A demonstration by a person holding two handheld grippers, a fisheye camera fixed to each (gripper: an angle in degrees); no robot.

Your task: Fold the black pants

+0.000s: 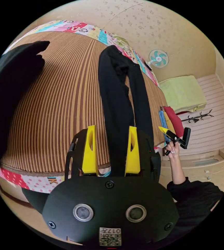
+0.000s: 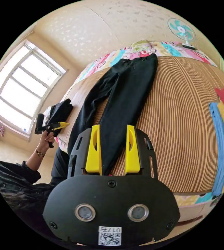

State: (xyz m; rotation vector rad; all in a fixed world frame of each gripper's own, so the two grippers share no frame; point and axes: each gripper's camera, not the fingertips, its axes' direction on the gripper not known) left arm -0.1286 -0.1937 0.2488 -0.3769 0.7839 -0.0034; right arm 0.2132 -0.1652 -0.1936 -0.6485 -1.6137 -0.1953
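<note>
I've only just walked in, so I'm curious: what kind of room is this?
Most likely a bedroom in a home. A wide bed with a brown striped mat holds long black pants laid flat, a patchwork quilt edges it, and a small teal fan hangs on the wallpapered wall.

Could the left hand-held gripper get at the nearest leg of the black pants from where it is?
Probably yes. The left hand-held gripper is open, with a pant leg of the black pants lying flat on the striped mat between its jaws, and nothing lies on it.

Left hand-held gripper [image 1: 112, 151] and right hand-held gripper [image 2: 113, 149] both hover with jaws parted.
</note>
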